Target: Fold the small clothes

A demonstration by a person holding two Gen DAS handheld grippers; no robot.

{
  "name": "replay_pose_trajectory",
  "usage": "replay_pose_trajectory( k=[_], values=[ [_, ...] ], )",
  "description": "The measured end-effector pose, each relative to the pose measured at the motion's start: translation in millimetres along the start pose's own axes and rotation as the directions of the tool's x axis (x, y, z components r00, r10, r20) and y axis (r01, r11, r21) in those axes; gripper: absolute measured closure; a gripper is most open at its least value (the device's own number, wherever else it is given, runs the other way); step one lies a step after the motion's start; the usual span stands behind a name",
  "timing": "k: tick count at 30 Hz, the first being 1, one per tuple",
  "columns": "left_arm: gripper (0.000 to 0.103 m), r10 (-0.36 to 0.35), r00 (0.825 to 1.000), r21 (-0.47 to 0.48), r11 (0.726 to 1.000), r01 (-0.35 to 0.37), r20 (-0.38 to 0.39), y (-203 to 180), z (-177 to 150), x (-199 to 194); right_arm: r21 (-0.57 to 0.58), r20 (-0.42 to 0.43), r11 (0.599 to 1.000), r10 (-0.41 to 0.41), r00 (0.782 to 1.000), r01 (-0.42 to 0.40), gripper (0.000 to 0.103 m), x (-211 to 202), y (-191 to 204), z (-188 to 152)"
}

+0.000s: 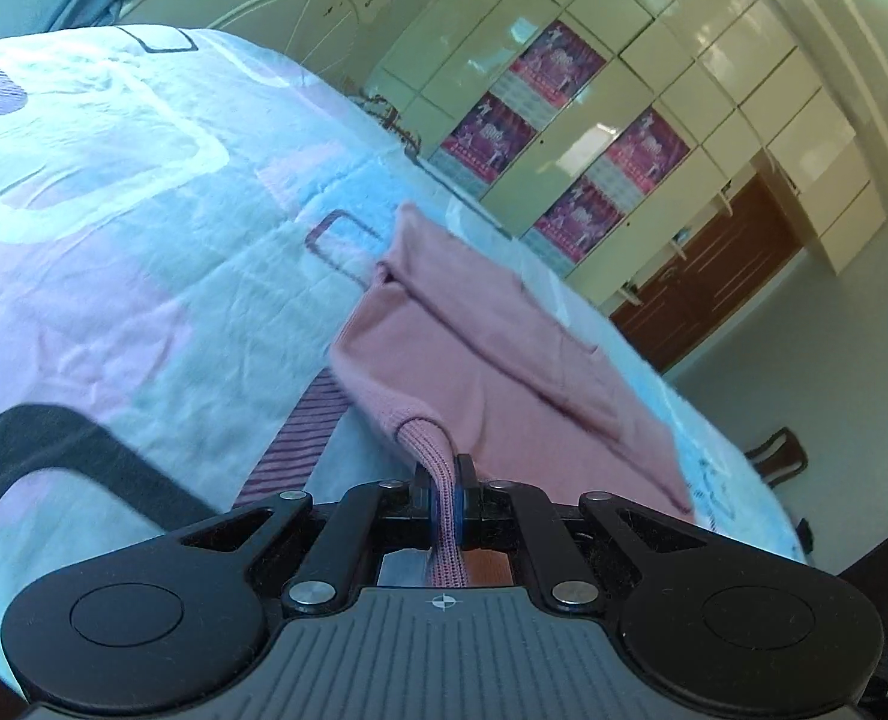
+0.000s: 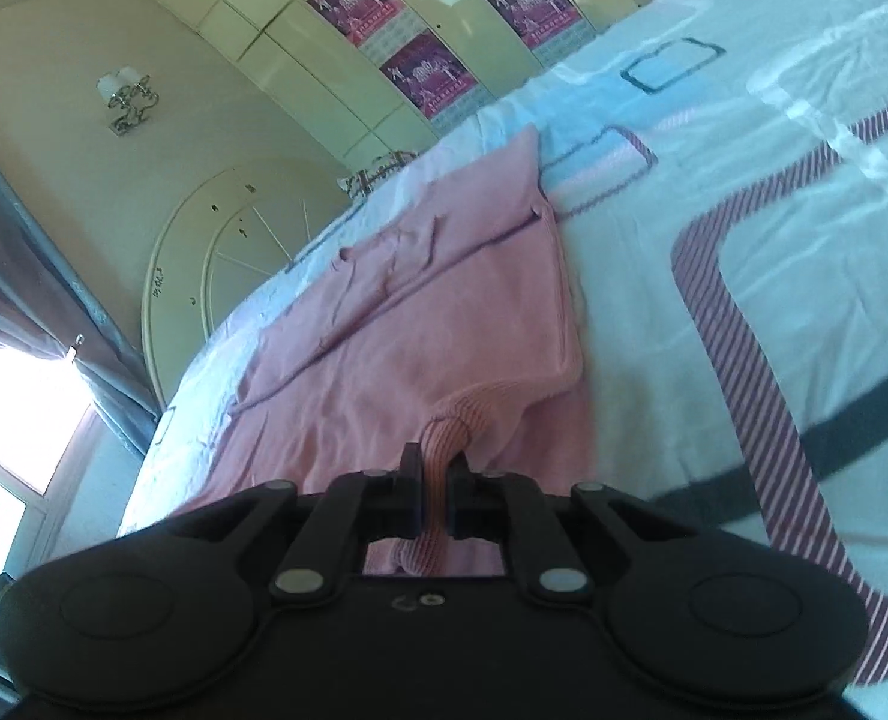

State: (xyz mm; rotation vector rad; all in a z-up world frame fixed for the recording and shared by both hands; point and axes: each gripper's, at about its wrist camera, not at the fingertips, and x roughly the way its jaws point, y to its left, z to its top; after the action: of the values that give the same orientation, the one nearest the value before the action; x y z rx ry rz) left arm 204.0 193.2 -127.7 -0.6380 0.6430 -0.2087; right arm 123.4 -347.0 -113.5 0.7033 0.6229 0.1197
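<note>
Left wrist view shows the left gripper (image 1: 446,489) clenched on a ribbed hem of the pink knitted garment (image 1: 492,348) lying at centre frame on the patterned white bedsheet (image 1: 144,252), while the right gripper (image 2: 434,495) likewise pinches ribbed hem at lower centre.

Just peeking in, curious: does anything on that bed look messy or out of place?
Nothing stands out. The pink sweater lies a bit rumpled on the bedspread, its ribbed edge pinched by the left gripper and right gripper.
</note>
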Motion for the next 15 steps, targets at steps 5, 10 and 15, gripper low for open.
replay_pose_trajectory(
  k=[5,10,15],
  values=[
    [0.099,-0.041,0.999,0.016,0.999,0.041,0.033,-34.6,54.3,48.6,-0.005,0.083,1.0,0.01,0.996,-0.01,0.096,17.3,18.9,61.5],
    [0.099,-0.032,0.999,0.06,0.998,0.031,0.008,-67.8,111.5,124.1,0.015,0.101,1.0,-0.028,0.994,0.027,0.096,65.1,28.2,132.1],
    [0.099,0.0,0.998,0.033,0.999,0.002,-0.07,-78.5,160.0,209.3,0.096,0.048,0.991,-0.095,0.994,0.09,0.096,134.9,15.2,191.8]
  ],
)
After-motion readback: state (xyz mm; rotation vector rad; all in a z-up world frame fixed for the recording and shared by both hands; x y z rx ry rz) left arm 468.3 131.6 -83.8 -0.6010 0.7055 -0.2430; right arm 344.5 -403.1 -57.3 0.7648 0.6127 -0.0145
